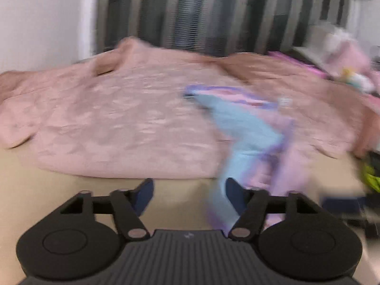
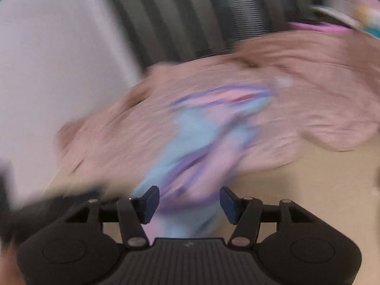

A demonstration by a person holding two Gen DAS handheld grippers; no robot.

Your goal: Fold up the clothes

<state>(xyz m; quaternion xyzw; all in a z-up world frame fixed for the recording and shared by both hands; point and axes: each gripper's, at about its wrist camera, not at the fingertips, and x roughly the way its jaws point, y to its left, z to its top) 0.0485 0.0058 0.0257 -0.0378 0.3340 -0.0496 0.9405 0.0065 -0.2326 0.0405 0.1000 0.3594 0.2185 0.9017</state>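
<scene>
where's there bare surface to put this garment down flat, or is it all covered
Bare tan surface runs along the near edge, between the left gripper and the hem of the pink blanket. Another bare patch lies ahead of the right gripper, below the blanket's edge. The blue and pink garment crowds the middle, and clutter fills the far right corner.

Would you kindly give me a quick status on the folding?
Left tool open, empty. Right tool open, blue-and-pink garment between its fingers, unpinched. Garment drapes over pink blanket. Nothing in the way.

Beige table point(image 1: 47, 178) bears a rumpled pink blanket point(image 1: 118, 118); a blue, pink and purple garment point(image 1: 249, 123) lies across both. Images blurred.
</scene>
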